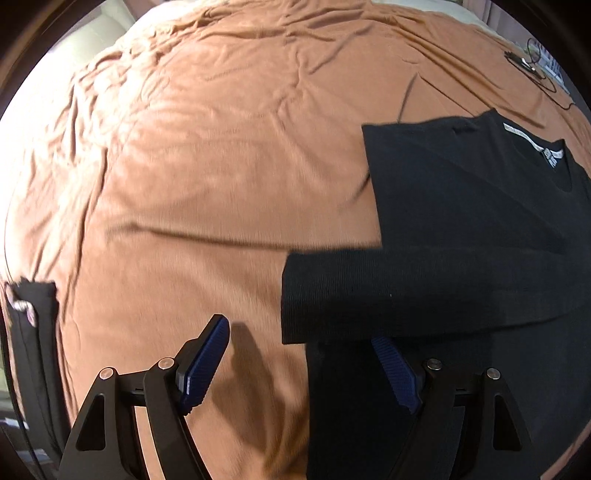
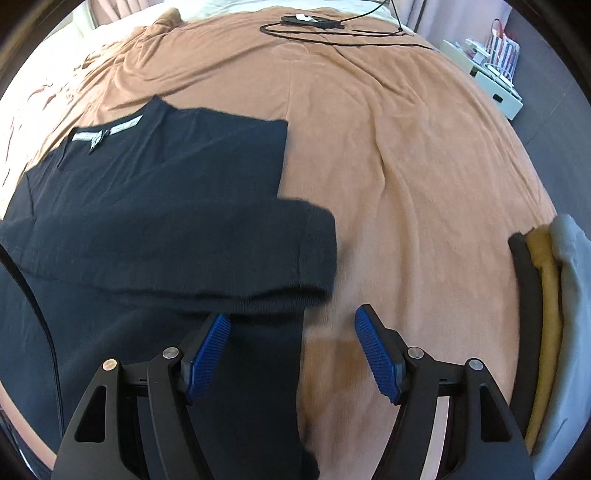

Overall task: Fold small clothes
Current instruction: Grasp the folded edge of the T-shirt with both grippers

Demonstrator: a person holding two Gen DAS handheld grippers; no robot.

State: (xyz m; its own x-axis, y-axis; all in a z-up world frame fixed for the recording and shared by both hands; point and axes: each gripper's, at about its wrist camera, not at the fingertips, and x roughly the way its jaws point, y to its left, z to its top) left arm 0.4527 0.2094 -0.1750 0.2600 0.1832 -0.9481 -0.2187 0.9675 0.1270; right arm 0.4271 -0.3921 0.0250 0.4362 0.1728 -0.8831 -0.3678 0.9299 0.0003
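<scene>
over the orange bedspread [image 1: 207, 155], both the left gripper [image 1: 301, 365] and right gripper [image 2: 293, 354] gape wide, empty, straddling the black sweater [image 2: 155, 206] edges.

A black sweater [image 2: 147, 192] is lying on the orange blanket [image 2: 406, 166], one sleeve [image 2: 229, 254] crossing its body. The right gripper [image 2: 293, 350] is hovering with jaws apart over the sweater's edge. Folded clothes [image 2: 546, 295] are sitting stacked at the right, and a black cable [image 2: 332, 33] is trailing across the far end.

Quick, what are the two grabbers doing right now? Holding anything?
Left gripper: open, holding nothing, over the black sweater's edge.
Right gripper: open, holding nothing.
</scene>
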